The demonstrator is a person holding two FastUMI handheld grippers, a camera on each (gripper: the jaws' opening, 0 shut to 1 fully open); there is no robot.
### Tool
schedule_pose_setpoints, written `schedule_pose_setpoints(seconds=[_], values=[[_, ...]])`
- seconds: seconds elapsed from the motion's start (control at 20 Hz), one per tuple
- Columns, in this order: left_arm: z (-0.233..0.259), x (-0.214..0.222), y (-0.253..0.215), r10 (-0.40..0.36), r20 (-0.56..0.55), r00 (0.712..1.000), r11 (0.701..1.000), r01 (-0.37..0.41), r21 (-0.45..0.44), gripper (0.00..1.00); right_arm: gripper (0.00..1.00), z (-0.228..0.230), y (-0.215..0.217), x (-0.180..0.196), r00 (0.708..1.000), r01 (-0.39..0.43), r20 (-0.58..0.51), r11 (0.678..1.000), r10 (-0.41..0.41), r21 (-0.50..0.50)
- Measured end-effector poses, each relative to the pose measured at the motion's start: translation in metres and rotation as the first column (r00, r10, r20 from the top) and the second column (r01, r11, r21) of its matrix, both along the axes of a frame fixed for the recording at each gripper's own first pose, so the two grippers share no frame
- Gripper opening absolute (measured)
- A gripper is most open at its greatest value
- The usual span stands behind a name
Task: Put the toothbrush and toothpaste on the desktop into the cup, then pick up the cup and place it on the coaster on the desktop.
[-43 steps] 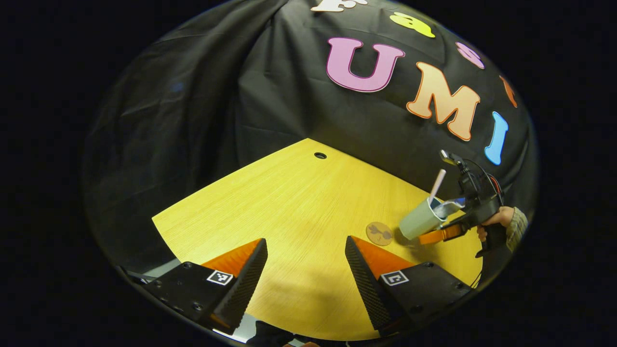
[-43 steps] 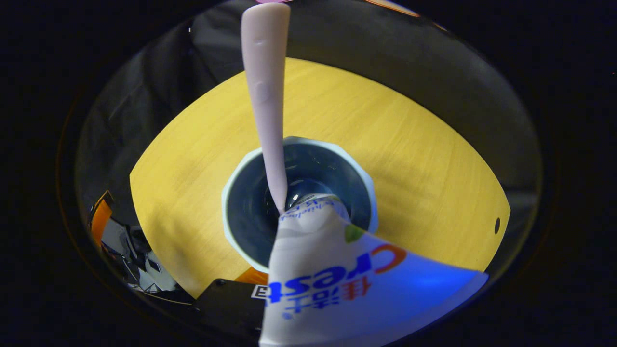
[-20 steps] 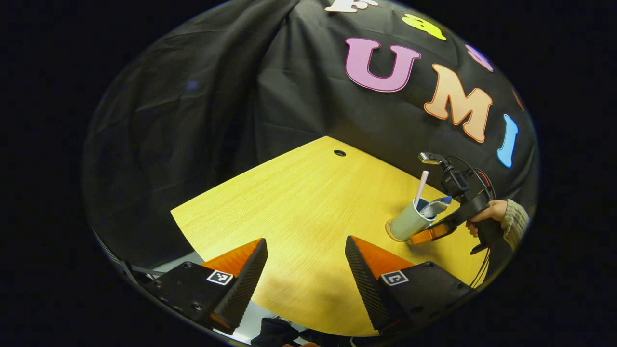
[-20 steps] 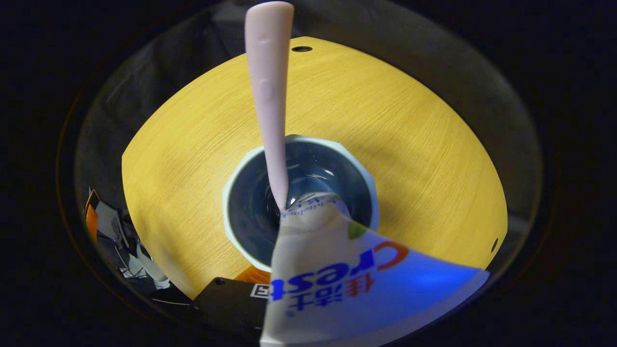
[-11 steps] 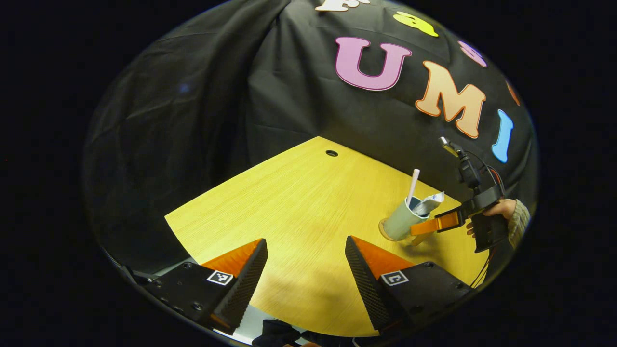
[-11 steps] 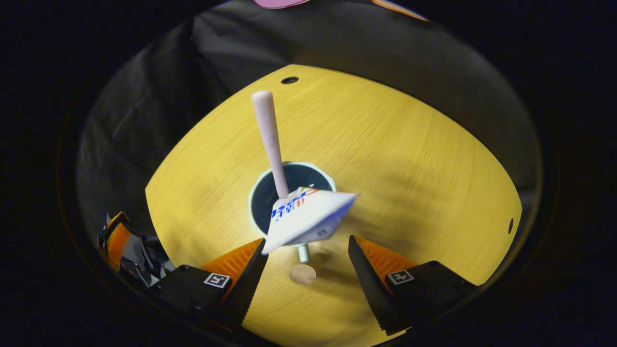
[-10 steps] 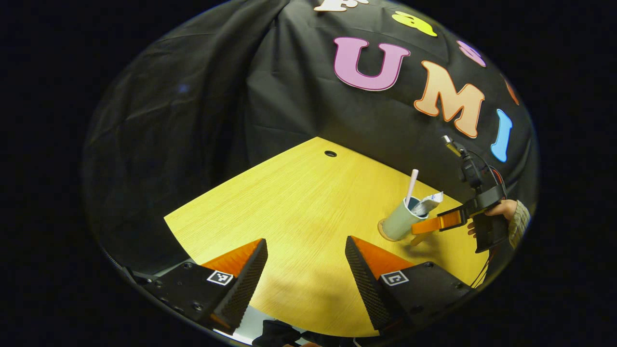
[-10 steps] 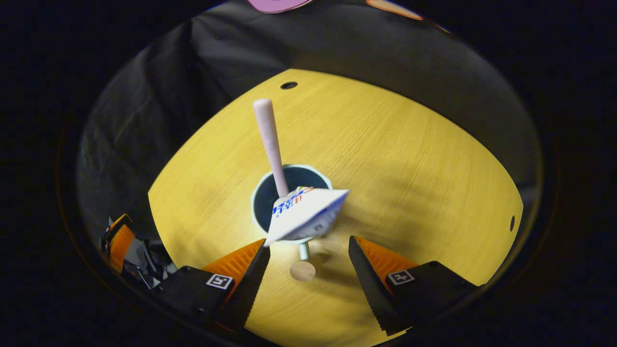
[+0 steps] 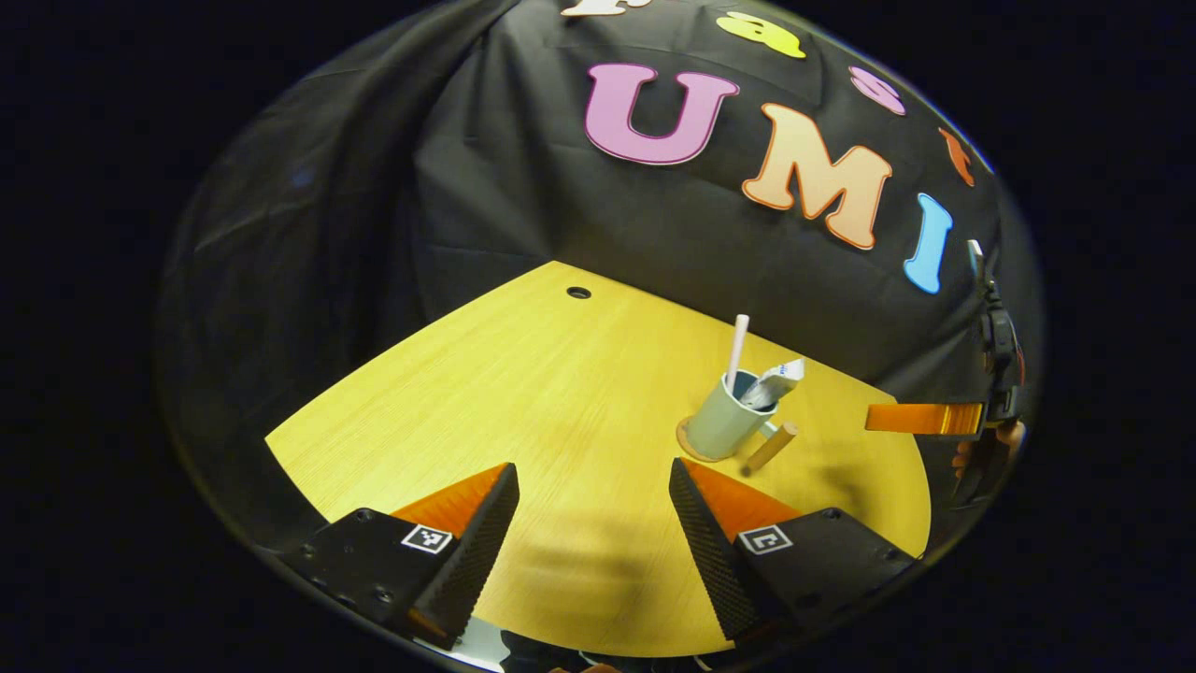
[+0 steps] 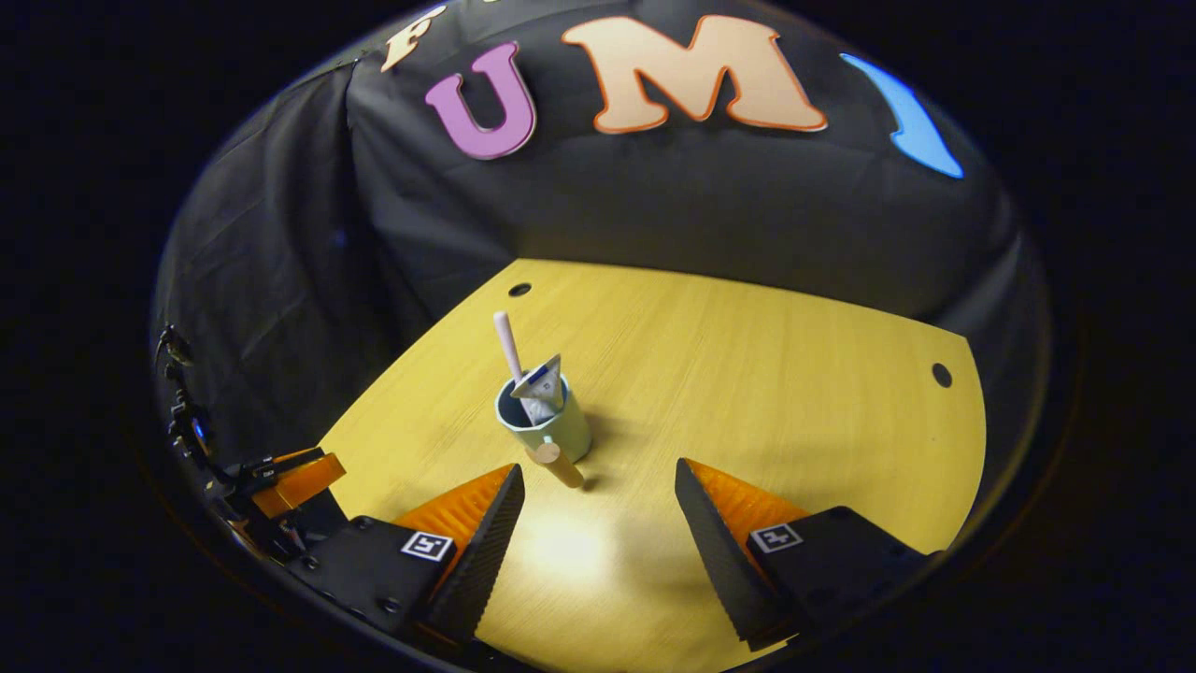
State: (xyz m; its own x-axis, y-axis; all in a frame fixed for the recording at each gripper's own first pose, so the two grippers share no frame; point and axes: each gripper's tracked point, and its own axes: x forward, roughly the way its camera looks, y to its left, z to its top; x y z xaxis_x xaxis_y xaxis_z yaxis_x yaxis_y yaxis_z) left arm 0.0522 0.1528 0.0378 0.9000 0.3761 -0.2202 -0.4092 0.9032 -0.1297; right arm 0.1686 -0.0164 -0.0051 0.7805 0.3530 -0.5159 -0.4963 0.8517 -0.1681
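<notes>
**Q:** What've your two grippers got right now, and where's the cup?

**A:** Nothing in either one. In my left gripper view the left gripper point(image 9: 593, 523) sits at 6 o'clock with its fingers spread wide over the bare yellow desktop point(image 9: 523, 393). Same deal in my right gripper view: the right gripper point(image 10: 598, 523) is at 6 o'clock, gaping wide, nothing between the fingers.

**Q:** And the cup?

**A:** In my right gripper view the pale green cup point(image 10: 551, 425) stands upright just past the fingertips, around 11 o'clock from them, with its wooden handle point(image 10: 554, 463) sticking out toward me. The pink toothbrush point(image 10: 508, 346) and the toothpaste tube point(image 10: 540, 383) both poke up out of it. From the left gripper view the cup point(image 9: 724, 425) is off at 2 o'clock, sitting on the round brown coaster point(image 9: 687, 446), whose edge peeks out at the base. Farther out at 3 o'clock I can see the right gripper point(image 9: 925, 418) well clear of the cup, with a hand point(image 9: 981, 449) on its grip.
</notes>
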Motion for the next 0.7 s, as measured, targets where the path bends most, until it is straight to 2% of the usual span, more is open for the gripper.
schedule_pose_setpoints(seconds=[0.15, 0.35, 0.5, 0.7], values=[[0.009, 0.019, -0.010, -0.071, -0.021, 0.997, 0.996, 0.072, 0.044, 0.94, 0.99, 0.019, -0.026, -0.019, 0.993, 0.069, 0.088, 0.993, -0.078, 0.100], [0.022, 0.045, -0.028, -0.172, -0.021, 0.985, 0.982, 0.174, 0.074, 0.94, 0.99, 0.017, -0.054, -0.043, 0.976, 0.168, 0.102, 0.963, -0.192, 0.211], [0.026, 0.057, -0.038, -0.233, -0.031, 0.972, 0.967, 0.235, 0.095, 0.94, 0.99, 0.016, -0.067, -0.049, 0.960, 0.214, 0.130, 0.948, -0.249, 0.234], [0.027, 0.064, -0.042, -0.271, -0.039, 0.962, 0.958, 0.274, 0.086, 0.94, 0.99, 0.019, -0.074, -0.053, 0.943, 0.253, 0.150, 0.934, -0.296, 0.252]])
